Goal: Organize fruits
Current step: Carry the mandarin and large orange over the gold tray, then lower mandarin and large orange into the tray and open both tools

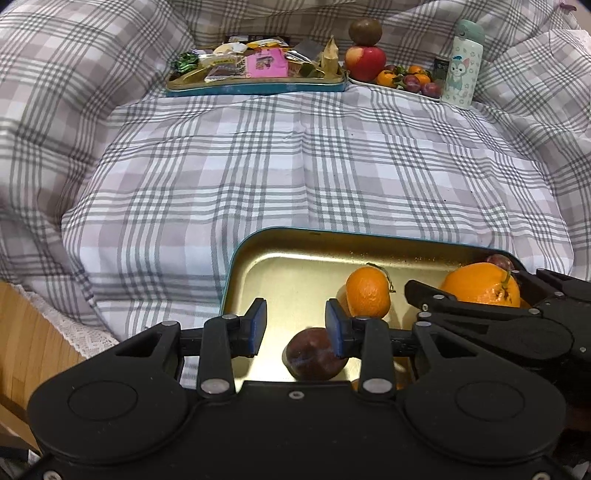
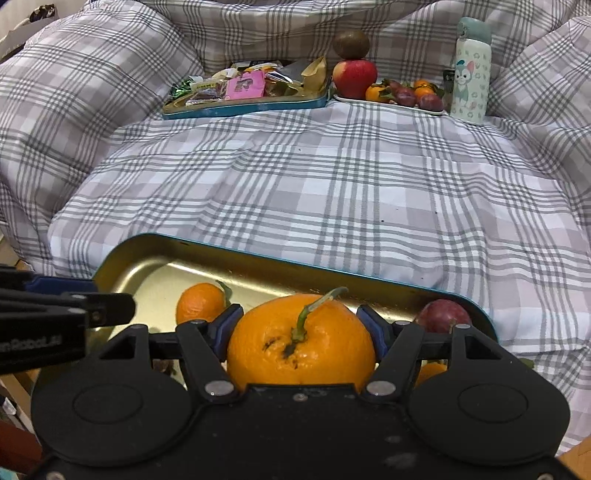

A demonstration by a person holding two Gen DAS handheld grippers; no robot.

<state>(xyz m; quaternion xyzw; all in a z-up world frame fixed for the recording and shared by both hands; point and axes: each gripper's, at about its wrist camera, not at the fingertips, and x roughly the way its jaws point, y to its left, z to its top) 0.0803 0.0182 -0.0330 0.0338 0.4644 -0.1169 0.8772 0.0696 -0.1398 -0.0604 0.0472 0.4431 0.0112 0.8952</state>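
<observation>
A gold tray with a teal rim [image 1: 258, 240] [image 2: 184, 240] lies on the checked bedding close to me. My right gripper [image 2: 301, 325] is shut on a large orange [image 2: 301, 343] [image 1: 480, 286] over the tray, its blue pads pressing both sides. My left gripper [image 1: 296, 326] stands open above the tray's left part, nothing pressed between its pads. A dark plum [image 1: 314, 354] lies in the tray just under its right finger. A small mandarin [image 1: 367, 291] [image 2: 201, 302] and a red plum [image 2: 441, 315] [image 1: 500, 260] also sit in the tray.
At the far side lie a tray of snack packets [image 1: 255, 74] [image 2: 247, 88] and a white plate with a red apple [image 1: 365, 61], a brown fruit [image 1: 365, 31] on top, mandarins and plums. A pale bottle [image 1: 463, 62] stands beside it. A wooden edge [image 1: 29, 332] shows near left.
</observation>
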